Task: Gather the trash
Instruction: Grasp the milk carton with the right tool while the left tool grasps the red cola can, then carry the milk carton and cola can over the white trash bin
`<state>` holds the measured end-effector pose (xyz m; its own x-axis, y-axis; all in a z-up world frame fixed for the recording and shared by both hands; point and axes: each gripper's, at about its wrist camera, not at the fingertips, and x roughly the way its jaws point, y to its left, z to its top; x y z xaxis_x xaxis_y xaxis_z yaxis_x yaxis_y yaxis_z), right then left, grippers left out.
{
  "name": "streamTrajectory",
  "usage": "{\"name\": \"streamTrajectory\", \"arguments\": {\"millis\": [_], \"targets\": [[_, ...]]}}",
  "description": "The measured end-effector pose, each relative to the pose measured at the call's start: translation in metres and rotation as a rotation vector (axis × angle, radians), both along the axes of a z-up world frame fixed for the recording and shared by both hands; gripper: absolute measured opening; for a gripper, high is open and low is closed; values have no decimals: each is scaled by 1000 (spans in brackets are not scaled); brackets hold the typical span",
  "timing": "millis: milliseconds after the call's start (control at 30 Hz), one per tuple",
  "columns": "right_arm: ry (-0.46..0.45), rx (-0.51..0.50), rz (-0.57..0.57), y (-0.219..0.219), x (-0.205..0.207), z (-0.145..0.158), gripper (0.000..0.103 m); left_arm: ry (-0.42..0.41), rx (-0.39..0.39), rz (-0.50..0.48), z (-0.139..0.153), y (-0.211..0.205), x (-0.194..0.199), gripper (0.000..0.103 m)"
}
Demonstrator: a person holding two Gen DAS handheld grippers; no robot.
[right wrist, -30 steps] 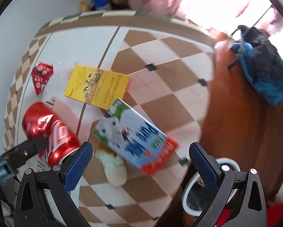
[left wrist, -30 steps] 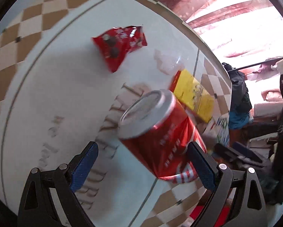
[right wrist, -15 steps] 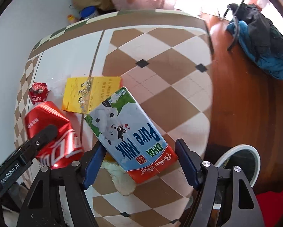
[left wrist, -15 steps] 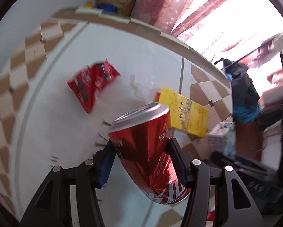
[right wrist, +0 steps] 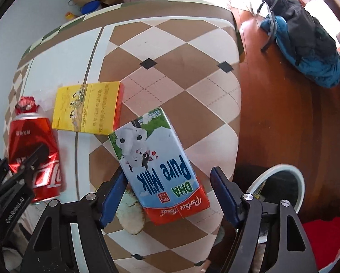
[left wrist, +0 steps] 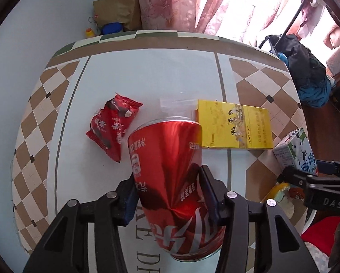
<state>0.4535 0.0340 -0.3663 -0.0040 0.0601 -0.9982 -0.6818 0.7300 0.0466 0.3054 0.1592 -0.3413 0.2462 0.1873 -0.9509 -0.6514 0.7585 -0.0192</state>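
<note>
A dented red soda can (left wrist: 167, 159) is pinched between the pads of my left gripper (left wrist: 168, 177), whose jaws are closing on it; the can (right wrist: 31, 136) also shows at the left edge of the right wrist view. My right gripper (right wrist: 168, 171) points down over a blue, white and red milk carton (right wrist: 156, 159) that lies slantwise between its pads, with the pads against its sides. On the tabletop lie a red snack wrapper (left wrist: 113, 125) and a flat yellow box (left wrist: 233, 127). A crumpled whitish scrap (right wrist: 131, 213) peeks out from under the carton.
The checkered tablecloth (right wrist: 170, 68) ends at the table's right edge, above a wooden floor. A white-rimmed bin (right wrist: 301, 182) stands on the floor beside that edge. A black and blue backpack (right wrist: 306, 45) lies farther off. A paper bag (left wrist: 117, 11) leans at the wall.
The left jaws closed from wide open onto the can, denting it, and the wrist rolled. The right jaws narrowed from wide open to the sides of the milk carton.
</note>
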Motion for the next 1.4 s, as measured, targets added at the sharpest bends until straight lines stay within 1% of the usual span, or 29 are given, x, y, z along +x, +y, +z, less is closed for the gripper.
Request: {"name": "streamTrajectory", "arguments": {"millis": [100,133,233,333,467,567,633,800,933,1067,1200,1233,1333,1367,1400], "targets": [[-21,-7,15,1,-1,-3,75,-2,19,-10,1,-5,0,44],[-32,-8,18,0,-2,-3,70,-3,24,-12,1,-7,-1,44],[-76,-25,37,3,-7,-3,63,-3,35,-19,3,-10,0,43],[-99,-32,44,4,-12,-3,63,-2,45,-17,5,-16,-2,43],[-107,-22,34,2,-14,-3,61,0,75,-16,10,-18,-4,41],[-122,1,19,-3,-23,7,59,-10,109,-18,20,-23,-9,40],[-144,32,7,-8,-29,20,59,-21,146,-22,32,-28,-15,39],[-171,135,-43,-27,-45,53,57,-62,205,-31,63,-44,-33,38],[-176,249,-98,-58,-60,85,56,-107,247,-44,91,-63,-48,37],[-192,331,-144,-89,-75,117,55,-178,278,-66,128,-89,-61,37],[-235,389,-182,-132,-84,153,55,-253,297,-110,164,-122,-65,37],[-257,402,-197,-149,-87,165,55,-271,303,-125,172,-132,-64,37],[-297,419,-233,-186,-89,188,55,-330,298,-184,194,-167,-56,37],[-313,424,-254,-204,-89,196,55,-342,296,-202,198,-176,-53,37],[-321,423,-265,-214,-88,199,55,-355,290,-229,203,-189,-47,37]]}}
